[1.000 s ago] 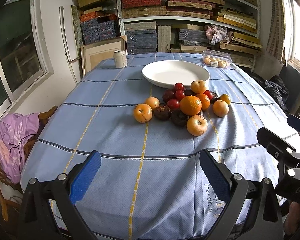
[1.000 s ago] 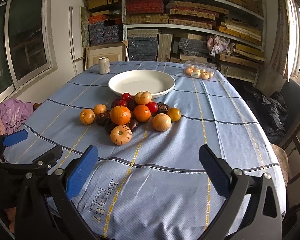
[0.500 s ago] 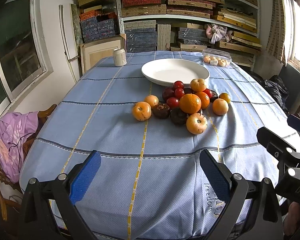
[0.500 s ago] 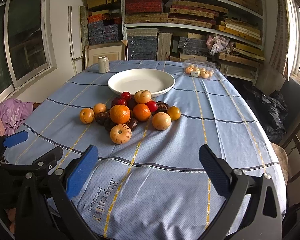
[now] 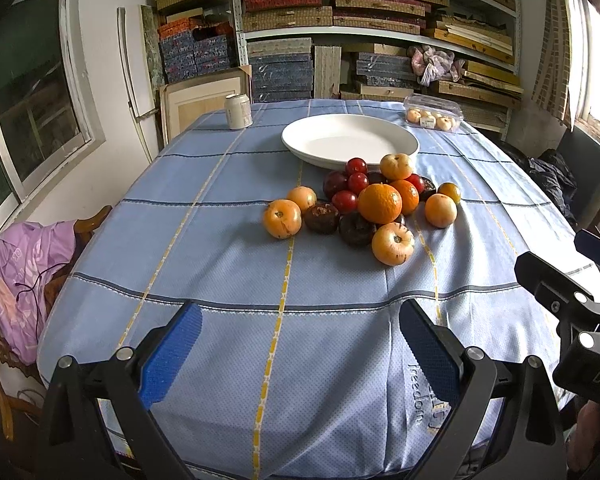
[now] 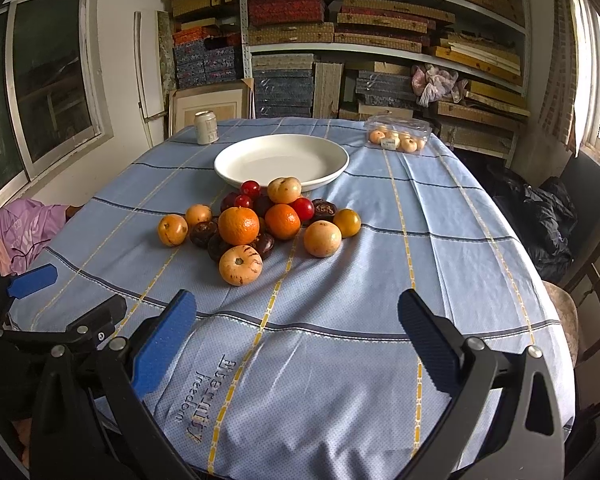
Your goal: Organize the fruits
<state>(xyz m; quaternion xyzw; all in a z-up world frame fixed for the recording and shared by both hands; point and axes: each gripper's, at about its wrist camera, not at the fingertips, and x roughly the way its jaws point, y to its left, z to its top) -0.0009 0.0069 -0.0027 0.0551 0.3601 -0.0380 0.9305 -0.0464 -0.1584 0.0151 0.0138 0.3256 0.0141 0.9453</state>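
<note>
A pile of fruit (image 5: 380,202) (image 6: 239,225) lies mid-table on the blue tablecloth: oranges, yellow-orange fruits, red cherry-like fruits and dark brown fruits. An empty white plate (image 5: 350,142) (image 6: 281,160) stands just behind the pile. My left gripper (image 5: 300,344) is open and empty above the table's near edge, well short of the fruit. My right gripper (image 6: 296,330) is open and empty, also near the front edge. Each gripper shows at the side of the other's view.
A drink can (image 5: 238,111) (image 6: 206,127) stands at the back left. A clear plastic box of small fruits (image 5: 432,119) (image 6: 398,135) sits at the back right. Shelves of boxes fill the wall behind. A chair with pink cloth (image 5: 16,276) stands left.
Both grippers have risen or tilted slightly, so the fruit sits a little lower in view. Both stay open. Nothing on the table has moved.
</note>
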